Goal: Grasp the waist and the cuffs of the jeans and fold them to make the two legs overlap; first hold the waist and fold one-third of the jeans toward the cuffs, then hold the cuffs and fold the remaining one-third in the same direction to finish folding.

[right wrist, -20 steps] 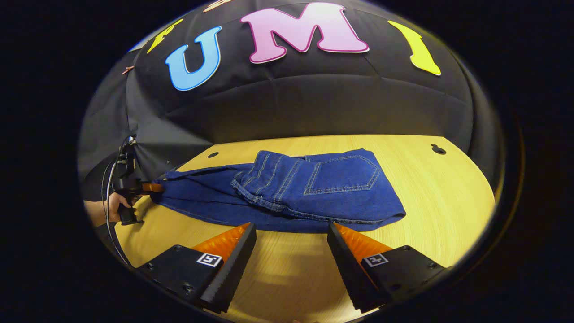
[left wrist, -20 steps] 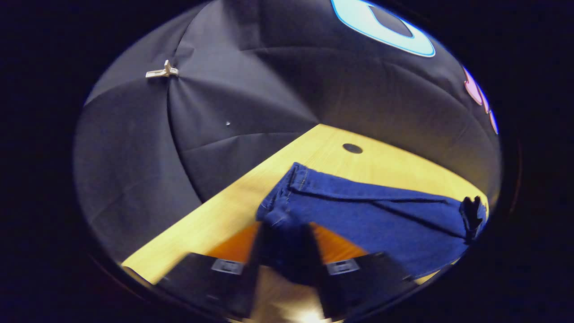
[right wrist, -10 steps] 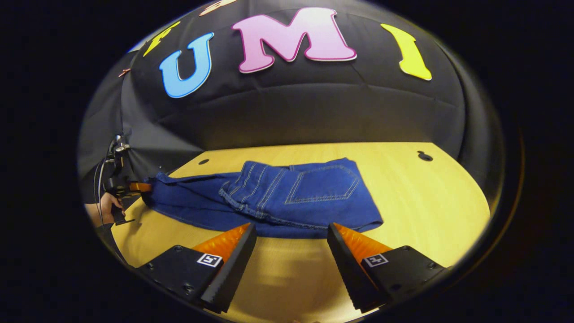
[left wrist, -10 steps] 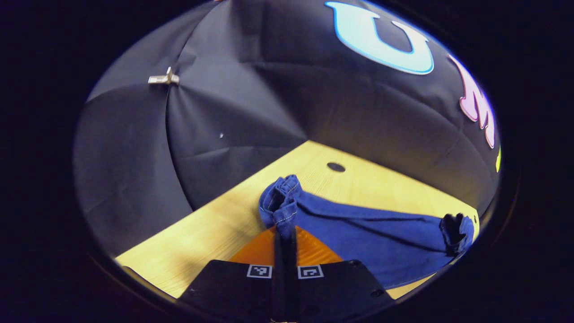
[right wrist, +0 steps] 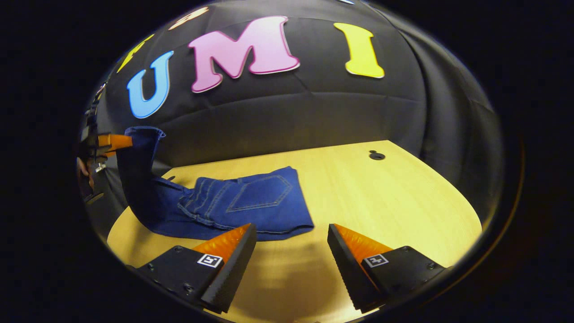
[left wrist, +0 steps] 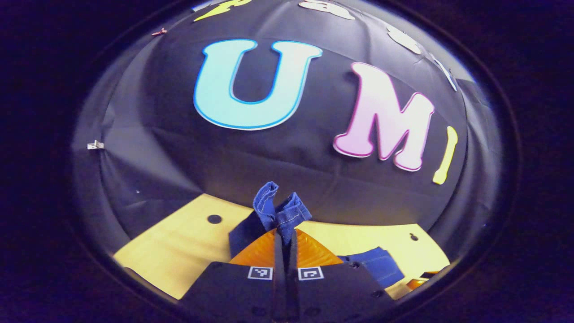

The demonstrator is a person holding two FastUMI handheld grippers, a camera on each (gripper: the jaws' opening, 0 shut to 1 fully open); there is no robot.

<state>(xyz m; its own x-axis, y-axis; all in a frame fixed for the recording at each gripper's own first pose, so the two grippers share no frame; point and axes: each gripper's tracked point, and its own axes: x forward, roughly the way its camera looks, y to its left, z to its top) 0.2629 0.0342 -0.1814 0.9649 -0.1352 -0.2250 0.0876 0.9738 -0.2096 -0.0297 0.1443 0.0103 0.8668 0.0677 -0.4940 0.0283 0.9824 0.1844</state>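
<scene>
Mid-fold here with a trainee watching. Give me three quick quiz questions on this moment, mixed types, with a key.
1. True or false: the left gripper is shut on the cuffs.
2. The right gripper is: A) open above the table; B) shut on the waist.
3. Fill in: the folded waist section, back pocket up, lies on the ____.

Key: 1 true; 2 A; 3 table.

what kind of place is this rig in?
Likely a staged recording booth, not a home: black cloth wall draped behind a bare wooden table, with just jeans and handheld claws, the left claw pinching the cuffs.
</scene>
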